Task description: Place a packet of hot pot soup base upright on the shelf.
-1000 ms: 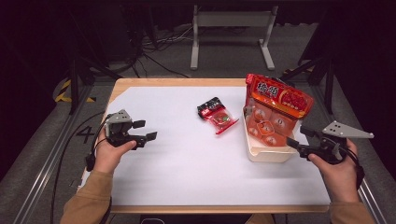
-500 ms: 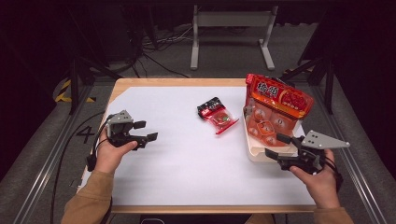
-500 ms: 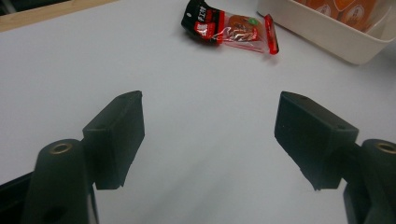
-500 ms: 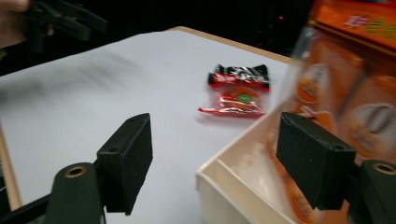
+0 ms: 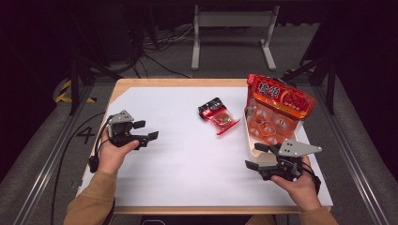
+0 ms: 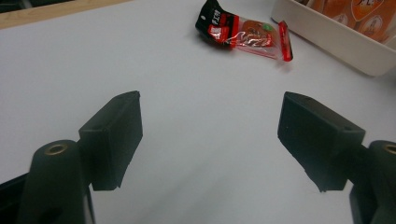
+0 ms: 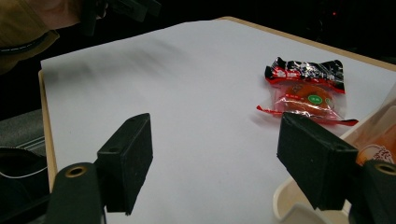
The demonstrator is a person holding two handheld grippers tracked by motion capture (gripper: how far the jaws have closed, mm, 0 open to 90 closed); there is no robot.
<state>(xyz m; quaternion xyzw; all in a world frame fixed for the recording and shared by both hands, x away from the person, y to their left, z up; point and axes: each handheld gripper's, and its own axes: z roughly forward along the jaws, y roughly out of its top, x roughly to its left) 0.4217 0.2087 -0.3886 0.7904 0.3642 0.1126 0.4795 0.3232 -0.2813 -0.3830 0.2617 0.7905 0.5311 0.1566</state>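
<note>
Snack packet (image 5: 218,116) lies flat mid-table on white sheet (image 5: 187,164), left of tray (image 5: 248,140). Left gripper (image 5: 146,131) and right gripper (image 5: 256,156) both spread wide, holding nothing. Packet likely light, crinkly, slippery; pinch sealed edge.

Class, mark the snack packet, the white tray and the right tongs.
snack packet (image 5: 218,115), high view, clear middle.
white tray (image 6: 336,39), left gripper view, near wall.
right tongs (image 5: 256,156), high view, between the tips.
</note>
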